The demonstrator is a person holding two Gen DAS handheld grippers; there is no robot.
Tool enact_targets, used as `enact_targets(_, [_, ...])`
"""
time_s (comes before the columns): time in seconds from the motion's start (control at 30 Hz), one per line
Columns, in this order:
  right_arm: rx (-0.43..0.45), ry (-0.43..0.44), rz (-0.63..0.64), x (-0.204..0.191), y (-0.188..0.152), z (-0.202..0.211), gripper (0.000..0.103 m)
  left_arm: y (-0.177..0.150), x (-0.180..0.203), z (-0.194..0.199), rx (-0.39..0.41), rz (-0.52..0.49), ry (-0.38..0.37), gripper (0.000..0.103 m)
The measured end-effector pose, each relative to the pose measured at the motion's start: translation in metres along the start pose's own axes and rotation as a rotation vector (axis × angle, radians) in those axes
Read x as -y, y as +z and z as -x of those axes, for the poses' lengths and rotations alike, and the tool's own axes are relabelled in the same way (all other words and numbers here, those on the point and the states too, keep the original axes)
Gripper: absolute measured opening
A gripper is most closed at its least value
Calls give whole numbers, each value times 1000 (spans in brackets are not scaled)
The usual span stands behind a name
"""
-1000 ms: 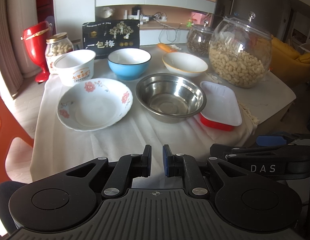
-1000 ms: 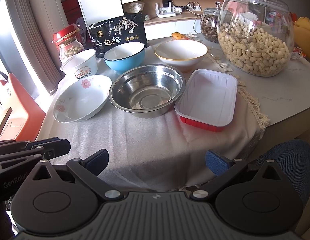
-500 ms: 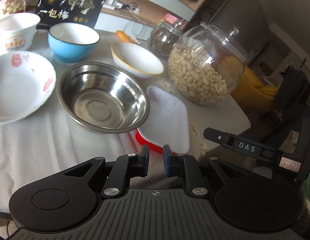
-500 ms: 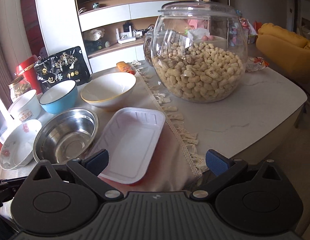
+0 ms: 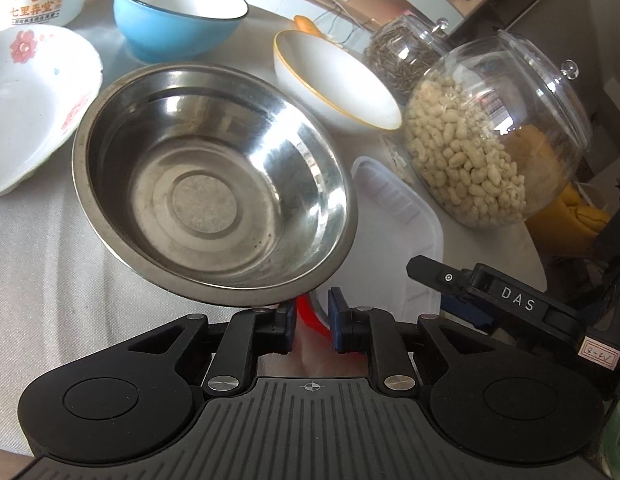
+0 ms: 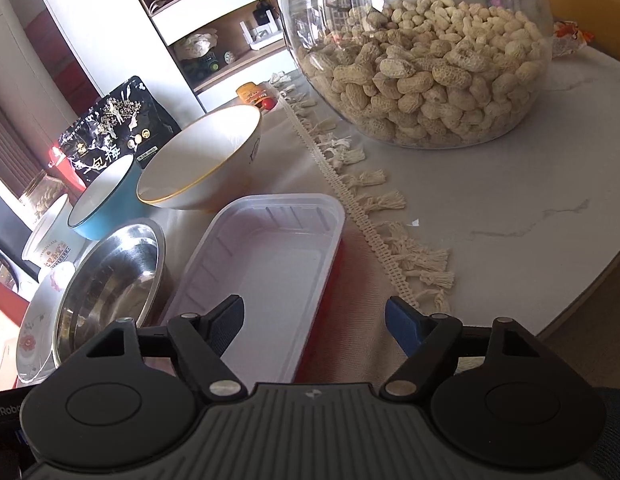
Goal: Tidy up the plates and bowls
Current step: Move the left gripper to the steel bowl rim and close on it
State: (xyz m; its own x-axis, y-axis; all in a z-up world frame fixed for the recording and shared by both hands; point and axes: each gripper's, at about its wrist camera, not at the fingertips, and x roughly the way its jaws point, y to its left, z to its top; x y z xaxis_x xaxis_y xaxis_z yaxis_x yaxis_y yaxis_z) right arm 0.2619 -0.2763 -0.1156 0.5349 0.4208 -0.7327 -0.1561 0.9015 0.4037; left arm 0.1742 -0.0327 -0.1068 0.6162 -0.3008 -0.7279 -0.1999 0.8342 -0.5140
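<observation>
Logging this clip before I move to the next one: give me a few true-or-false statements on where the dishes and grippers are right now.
1. The steel bowl is empty. True.
2. The white tray lies between the steel bowl and the fringed edge of the cloth. True.
3. The big glass jar holds sunflower seeds. False: it holds peanuts in their shells.
4. The right gripper is shut on the tray. False: its jaws are closing, with the tray's near end between them, not yet pressed.
5. The blue bowl is stacked inside the steel bowl. False: it stands on its own behind it.
</observation>
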Motion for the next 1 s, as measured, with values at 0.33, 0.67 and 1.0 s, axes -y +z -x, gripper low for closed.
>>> enact_targets(0.33, [22, 27, -78, 36, 38, -6, 69, 10, 56, -63, -91, -107, -100, 26])
enact_targets(0.67, [130, -109, -42, 38, 44, 0, 69, 9, 54, -53, -108, -191, -204, 27])
enact_targets(1.0, [219, -2, 88, -36, 35, 31, 84, 28, -8, 61, 229, -234, -166, 27])
